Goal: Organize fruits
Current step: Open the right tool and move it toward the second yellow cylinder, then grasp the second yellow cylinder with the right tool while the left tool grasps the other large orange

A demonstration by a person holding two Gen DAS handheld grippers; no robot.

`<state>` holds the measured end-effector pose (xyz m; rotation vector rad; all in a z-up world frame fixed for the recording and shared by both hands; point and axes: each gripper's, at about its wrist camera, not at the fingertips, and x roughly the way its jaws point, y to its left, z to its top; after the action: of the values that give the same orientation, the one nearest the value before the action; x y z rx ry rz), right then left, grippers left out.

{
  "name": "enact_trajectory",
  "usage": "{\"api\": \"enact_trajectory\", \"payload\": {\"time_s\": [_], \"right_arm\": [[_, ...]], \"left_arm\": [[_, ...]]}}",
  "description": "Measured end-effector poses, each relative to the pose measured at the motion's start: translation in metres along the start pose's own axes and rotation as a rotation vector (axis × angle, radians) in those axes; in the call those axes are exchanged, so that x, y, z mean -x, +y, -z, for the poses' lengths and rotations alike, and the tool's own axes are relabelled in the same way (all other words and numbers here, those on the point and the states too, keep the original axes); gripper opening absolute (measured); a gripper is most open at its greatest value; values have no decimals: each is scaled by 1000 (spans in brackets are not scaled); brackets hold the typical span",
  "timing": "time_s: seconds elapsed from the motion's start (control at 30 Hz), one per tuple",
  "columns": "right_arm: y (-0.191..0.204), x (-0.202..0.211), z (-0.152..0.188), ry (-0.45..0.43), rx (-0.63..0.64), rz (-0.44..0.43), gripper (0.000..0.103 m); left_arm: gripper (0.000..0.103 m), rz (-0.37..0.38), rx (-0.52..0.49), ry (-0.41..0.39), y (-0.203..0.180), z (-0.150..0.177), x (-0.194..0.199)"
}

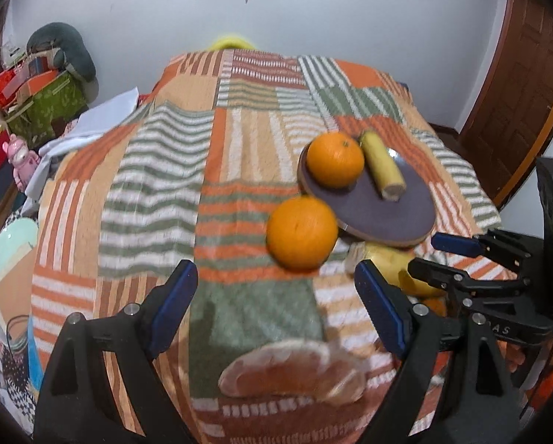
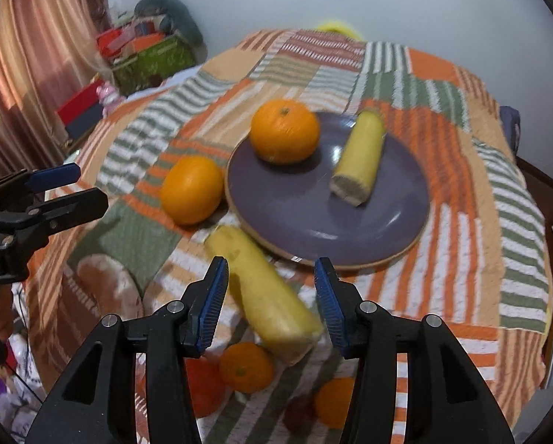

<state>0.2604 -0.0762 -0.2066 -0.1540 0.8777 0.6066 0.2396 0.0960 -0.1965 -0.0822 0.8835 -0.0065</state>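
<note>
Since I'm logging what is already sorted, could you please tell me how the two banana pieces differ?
The banana piece on the plate lies on the purple plate beside an orange; the banana piece on the cloth lies on the striped cloth, off the plate. The one on the cloth sits between the open fingers of the right gripper; the plate piece has no gripper near. Both are yellow, unpeeled, with a cut end.

1. A striped patchwork cloth (image 1: 165, 170) is spread over the table.
2. A green box (image 2: 154, 61) crammed with clutter is seen by a white wall (image 2: 442, 0).
3. A pink figurine (image 1: 19, 159) is stood nearby.
</note>
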Motion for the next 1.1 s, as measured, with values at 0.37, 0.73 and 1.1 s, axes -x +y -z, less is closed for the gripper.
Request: {"api": "enact_trajectory", "payload": {"time_s": [0.37,0.73,1.1], "right_arm": [[27,-31,1,94,147,17,65],[28,-25,1,98,221,40,41],[9,26,10,-6,164,15,33]], "left_arm": [[87,13,42,70,15,22,-25],[87,24,63,92,15,26,-32],[87,29,49,67,3,14,-29]]}}
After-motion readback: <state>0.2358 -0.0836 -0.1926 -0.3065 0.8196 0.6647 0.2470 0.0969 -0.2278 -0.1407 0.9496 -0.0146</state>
